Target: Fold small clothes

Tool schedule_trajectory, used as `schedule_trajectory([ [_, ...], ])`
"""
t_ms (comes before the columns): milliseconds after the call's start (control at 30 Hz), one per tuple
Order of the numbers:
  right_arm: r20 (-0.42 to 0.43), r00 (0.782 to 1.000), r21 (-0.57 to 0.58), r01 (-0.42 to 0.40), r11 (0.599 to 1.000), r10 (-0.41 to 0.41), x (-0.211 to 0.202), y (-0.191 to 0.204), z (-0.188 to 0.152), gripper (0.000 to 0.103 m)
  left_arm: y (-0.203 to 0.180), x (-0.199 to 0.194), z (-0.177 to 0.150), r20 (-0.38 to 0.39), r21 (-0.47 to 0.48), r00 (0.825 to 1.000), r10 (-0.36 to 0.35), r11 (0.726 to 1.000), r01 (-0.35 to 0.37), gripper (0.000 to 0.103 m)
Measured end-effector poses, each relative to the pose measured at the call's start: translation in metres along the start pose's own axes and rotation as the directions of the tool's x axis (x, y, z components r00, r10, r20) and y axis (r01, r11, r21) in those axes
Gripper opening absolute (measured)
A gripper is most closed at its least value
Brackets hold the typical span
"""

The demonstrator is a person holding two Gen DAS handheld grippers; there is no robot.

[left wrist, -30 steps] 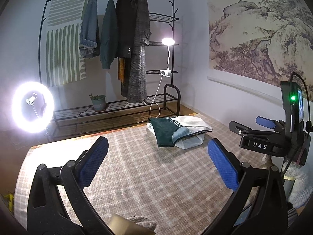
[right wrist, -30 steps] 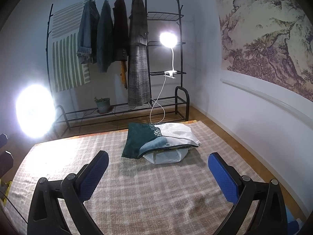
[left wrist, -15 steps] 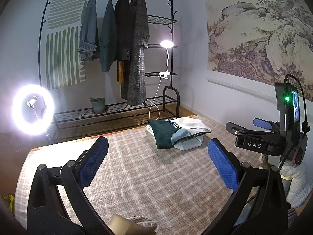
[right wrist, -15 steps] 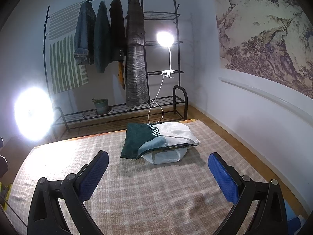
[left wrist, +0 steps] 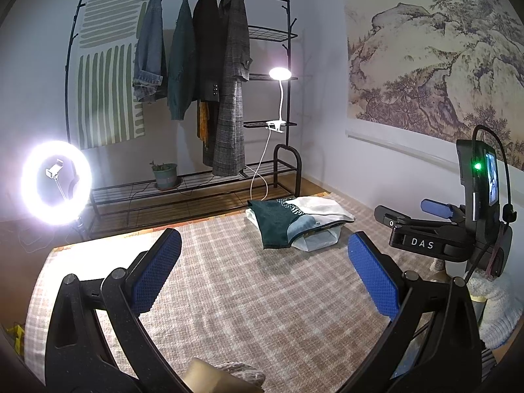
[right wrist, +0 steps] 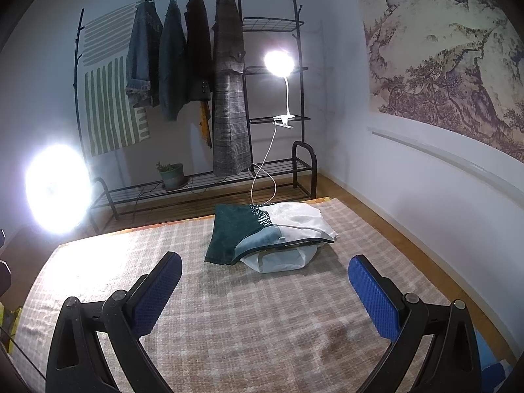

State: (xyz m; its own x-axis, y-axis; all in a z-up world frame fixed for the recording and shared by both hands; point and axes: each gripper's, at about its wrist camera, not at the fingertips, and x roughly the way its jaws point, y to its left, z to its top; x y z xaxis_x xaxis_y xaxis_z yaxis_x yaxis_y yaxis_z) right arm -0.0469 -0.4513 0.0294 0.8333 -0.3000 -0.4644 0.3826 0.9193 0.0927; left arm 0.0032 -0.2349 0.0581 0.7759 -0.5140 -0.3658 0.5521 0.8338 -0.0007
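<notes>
While I held both the left tool (left wrist: 263,273) and the right tool (right wrist: 265,286) released and empty, the dark green and white stack of small clothes (right wrist: 267,232) lay well ahead on the checked beige cloth (right wrist: 245,327), leaving folding room.

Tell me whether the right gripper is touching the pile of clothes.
Apart. The right wrist view shows the right gripper open, with bare checked cloth between its fingers and the pile of clothes.
</notes>
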Motion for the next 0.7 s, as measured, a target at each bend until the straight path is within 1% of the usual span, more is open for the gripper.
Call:
schedule_trajectory([
  [700, -0.002, 1.000, 0.005, -0.008, 1.000, 0.008, 0.0016, 0.0048, -0.0015, 0.103, 0.0000, 0.0001, -0.0007, 0.000, 0.001, 1.000, -0.001, 1.000, 0.001, 0.103],
])
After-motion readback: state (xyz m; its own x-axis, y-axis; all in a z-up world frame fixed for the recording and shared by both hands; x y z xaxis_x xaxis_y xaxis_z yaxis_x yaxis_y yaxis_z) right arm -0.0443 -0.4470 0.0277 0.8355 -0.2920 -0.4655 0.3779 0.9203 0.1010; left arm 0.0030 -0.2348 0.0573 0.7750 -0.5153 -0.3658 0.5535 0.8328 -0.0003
